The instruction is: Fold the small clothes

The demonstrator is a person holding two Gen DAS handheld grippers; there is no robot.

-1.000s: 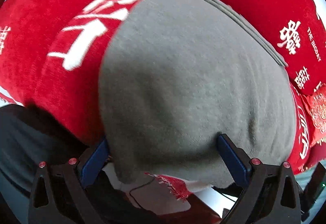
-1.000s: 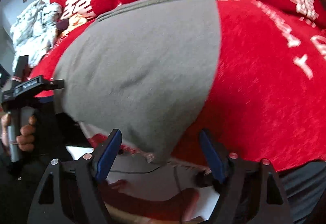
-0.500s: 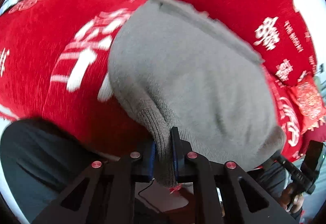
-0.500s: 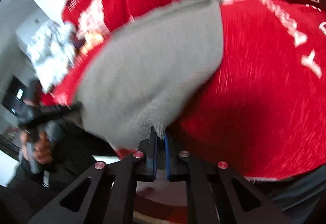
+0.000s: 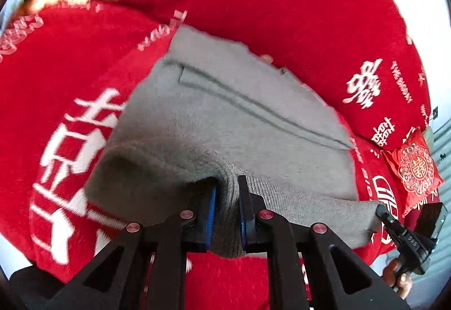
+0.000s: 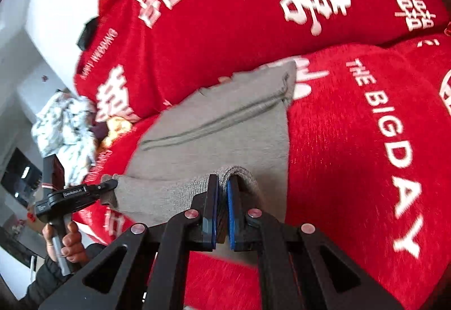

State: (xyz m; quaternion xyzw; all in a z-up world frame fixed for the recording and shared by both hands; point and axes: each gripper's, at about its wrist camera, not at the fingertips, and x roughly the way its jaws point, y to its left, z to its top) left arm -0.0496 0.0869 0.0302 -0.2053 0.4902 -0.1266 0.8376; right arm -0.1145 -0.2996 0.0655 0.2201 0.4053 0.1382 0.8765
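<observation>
A grey knit garment [image 5: 225, 118] lies spread on a red sofa cover, its near ribbed hem lifted off the cover. My left gripper [image 5: 227, 191] is shut on the hem's left corner. My right gripper [image 6: 222, 186] is shut on the hem's right corner. The garment also shows in the right wrist view [image 6: 225, 124], with a seam line running across it. Each gripper shows at the edge of the other's view: the right one [image 5: 394, 225] and the left one [image 6: 107, 186], both pinching the hem.
The red sofa cover [image 6: 352, 141] with white lettering spans seat and backrest. A small red cushion [image 5: 414, 169] lies at the right. A pale patterned cloth pile [image 6: 64, 126] and an orange soft toy [image 6: 115, 126] sit at the sofa's left end.
Both grippers went from open around the garment's near edge to shut on its hem corners. The hem has been lifted and carried toward the far edge of the garment.
</observation>
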